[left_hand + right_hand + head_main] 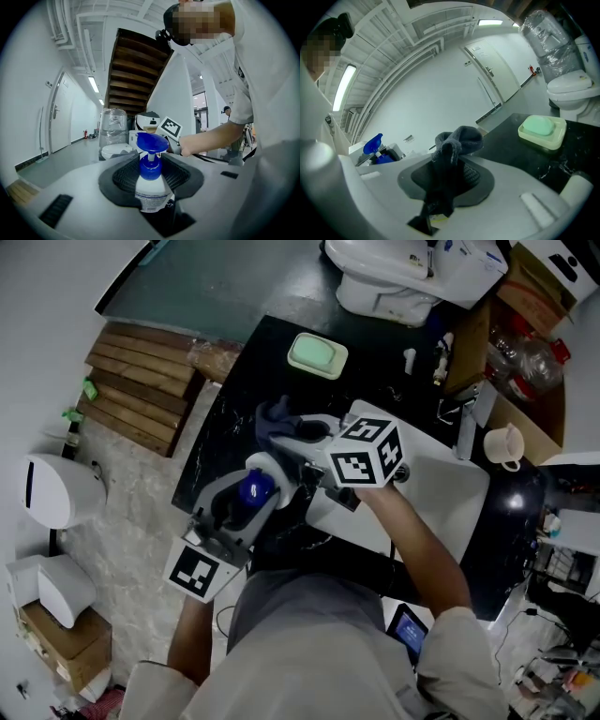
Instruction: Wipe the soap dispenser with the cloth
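Note:
My left gripper (151,187) is shut on the soap dispenser (151,180), a white bottle with a blue pump head (254,489) that stands up between the pads. My right gripper (443,187) is shut on a dark grey cloth (452,154), which bunches above the jaws. In the head view the cloth (281,425) hangs just beyond and right of the dispenser, close to it; contact cannot be made out. In the right gripper view the blue pump (375,145) shows at the left, apart from the cloth.
A black counter (375,371) lies below with a green soap dish (317,355) at its far side. A white sink (450,493) and a cup (504,446) are at the right. A toilet (403,277) stands beyond the counter. Wooden planks (141,390) lie at the left.

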Available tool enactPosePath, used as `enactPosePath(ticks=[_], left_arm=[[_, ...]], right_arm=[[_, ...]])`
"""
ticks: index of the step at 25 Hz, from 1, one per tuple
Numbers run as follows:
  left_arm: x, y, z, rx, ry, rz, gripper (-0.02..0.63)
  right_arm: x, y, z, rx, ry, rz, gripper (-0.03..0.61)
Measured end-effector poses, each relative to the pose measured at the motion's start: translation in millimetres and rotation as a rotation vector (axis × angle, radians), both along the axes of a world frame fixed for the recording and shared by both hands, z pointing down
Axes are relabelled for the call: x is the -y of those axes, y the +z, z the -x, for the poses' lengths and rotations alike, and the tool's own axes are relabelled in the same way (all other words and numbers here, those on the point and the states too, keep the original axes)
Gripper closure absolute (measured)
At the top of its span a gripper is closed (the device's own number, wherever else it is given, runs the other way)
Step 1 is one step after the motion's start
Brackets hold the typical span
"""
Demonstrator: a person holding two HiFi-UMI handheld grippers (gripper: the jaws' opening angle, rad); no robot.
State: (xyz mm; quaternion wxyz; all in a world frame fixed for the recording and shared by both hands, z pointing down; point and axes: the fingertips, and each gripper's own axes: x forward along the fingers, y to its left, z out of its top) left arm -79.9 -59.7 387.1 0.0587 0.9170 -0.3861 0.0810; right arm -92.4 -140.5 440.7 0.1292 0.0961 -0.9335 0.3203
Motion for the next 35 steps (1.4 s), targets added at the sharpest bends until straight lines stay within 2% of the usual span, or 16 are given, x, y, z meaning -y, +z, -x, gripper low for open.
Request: enactPosePath(ticks=[12, 19, 27, 32, 35], left_arm=[[-6.2, 3.4, 2.4, 0.029, 0.062, -0.025, 0.474], [-15.0, 1.9, -2.2, 0.043, 0.16, -0.074, 0.474], [-19.8, 0.1, -10.4, 0.062, 0.183, -0.098, 0.474], [-18.3, 1.4, -10.9, 0.083, 0.178, -0.094, 0.474], [-15.1, 1.1, -12.7, 0.088, 0.175, -0.088, 0.474]], right_arm=[[5.6, 27.5, -1.7, -0.035, -0.006, 0.045, 0.505], [1.0, 44.7, -7.5, -0.106, -0.065, 0.02, 0.505], [-4.9, 60.3, -18.7, -0.205, -0.133, -0.053, 0.505], [-6.8, 64.7, -21.6, -0.253, -0.18, -0.157, 0.505], [-6.7, 65.1, -22.4, -0.27, -0.191, -0.188, 0.505]])
